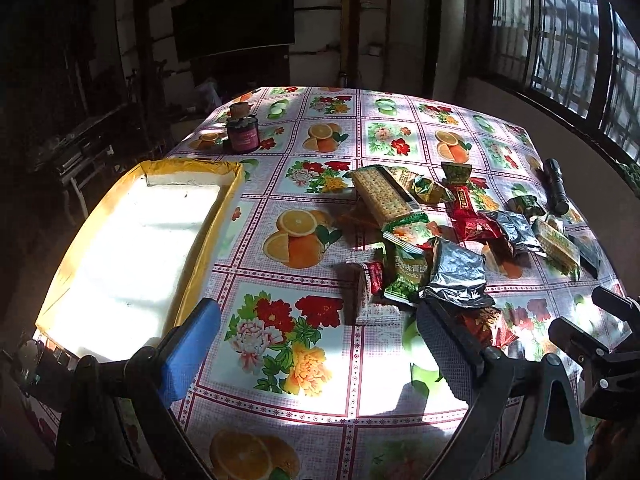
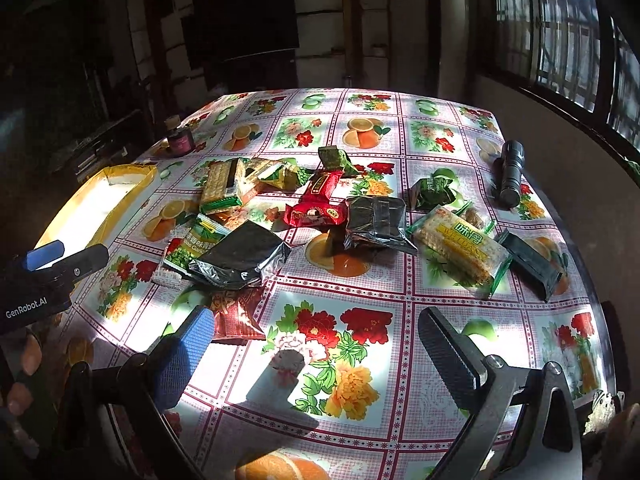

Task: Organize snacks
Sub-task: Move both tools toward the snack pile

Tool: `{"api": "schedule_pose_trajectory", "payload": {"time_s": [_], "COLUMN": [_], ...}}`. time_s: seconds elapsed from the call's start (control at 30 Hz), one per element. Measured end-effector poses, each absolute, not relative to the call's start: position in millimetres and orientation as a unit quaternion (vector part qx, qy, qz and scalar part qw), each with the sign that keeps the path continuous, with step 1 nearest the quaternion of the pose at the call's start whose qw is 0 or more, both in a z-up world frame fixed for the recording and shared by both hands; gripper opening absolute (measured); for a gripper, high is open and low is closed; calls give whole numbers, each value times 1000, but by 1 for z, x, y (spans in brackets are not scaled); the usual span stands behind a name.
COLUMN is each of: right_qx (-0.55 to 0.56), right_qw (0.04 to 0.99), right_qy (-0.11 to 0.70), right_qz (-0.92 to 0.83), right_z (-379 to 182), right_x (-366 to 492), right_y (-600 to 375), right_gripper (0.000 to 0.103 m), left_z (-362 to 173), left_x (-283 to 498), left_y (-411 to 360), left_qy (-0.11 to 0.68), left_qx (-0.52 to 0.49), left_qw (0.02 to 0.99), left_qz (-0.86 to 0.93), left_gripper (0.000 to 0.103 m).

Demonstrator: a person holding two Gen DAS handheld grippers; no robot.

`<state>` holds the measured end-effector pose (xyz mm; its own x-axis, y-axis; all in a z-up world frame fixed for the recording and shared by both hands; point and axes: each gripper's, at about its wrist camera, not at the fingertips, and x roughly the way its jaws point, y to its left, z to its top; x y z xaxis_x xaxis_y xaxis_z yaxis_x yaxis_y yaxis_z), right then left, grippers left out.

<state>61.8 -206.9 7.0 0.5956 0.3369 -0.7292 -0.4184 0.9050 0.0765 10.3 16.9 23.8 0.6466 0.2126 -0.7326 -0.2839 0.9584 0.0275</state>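
Note:
Several snack packets lie in a loose pile on the flowered tablecloth: a cracker pack [image 1: 385, 196] [image 2: 221, 185], a red packet [image 1: 465, 210] [image 2: 316, 205], silver foil packs [image 1: 456, 274] [image 2: 240, 258] [image 2: 376, 222], a green pea packet [image 1: 404, 270] and a yellow-green cracker pack [image 2: 460, 246]. A yellow-rimmed white tray [image 1: 208, 240] [image 2: 120, 204] sits at the left, holding nothing. My left gripper [image 1: 316, 344] is open and empty, just short of the pile. My right gripper [image 2: 316, 350] is open and empty above the near tablecloth. The left gripper also shows in the right wrist view [image 2: 60, 256].
A dark jar [image 1: 242, 133] [image 2: 181, 139] stands at the far left of the table. A black flashlight [image 1: 556, 186] [image 2: 510, 172] lies at the right edge. The table edge drops off at right; barred windows are beyond.

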Motion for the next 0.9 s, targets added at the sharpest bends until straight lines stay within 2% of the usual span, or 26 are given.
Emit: {"api": "schedule_pose_trajectory", "payload": {"time_s": [0.9], "right_qx": [-62], "right_qw": [874], "right_qy": [415], "right_qz": [245], "right_z": [-5], "right_x": [54], "right_y": [-175], "right_gripper": [102], "left_z": [24], "left_x": [15], "left_y": [24], "left_qy": [412], "left_qx": [-54], "left_qw": [897], "left_qz": [150], "left_gripper": [98]}}
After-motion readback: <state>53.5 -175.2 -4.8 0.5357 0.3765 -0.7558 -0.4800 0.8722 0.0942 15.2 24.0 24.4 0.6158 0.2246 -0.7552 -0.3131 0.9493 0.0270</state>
